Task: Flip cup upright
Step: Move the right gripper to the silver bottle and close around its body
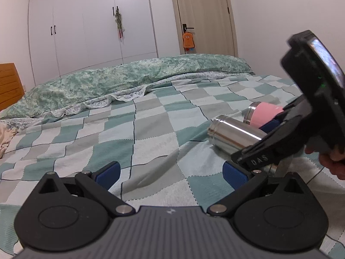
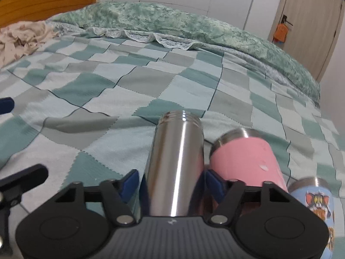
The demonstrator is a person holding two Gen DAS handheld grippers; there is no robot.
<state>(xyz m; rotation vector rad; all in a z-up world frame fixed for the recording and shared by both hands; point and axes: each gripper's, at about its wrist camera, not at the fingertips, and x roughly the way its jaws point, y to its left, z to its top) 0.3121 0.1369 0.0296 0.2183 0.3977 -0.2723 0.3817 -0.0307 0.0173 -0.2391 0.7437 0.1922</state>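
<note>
Steel cup (image 2: 176,161): polished cylinder, threaded mouth, lying on checked woven bedspread (image 2: 103,90), pinched between right gripper (image 2: 170,183) blue pads. Pink-sleeved cup (image 2: 245,161) touching beside. Cartoon-printed blue cup (image 2: 317,202) near. Left gripper (image 1: 170,172): fingers spread, holding nothing.

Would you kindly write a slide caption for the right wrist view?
Right gripper straddles a steel cup lying on the checked bedspread, beside a pink cup.

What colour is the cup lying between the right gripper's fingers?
Plain silver steel cup, clearest in the right wrist view.
</note>
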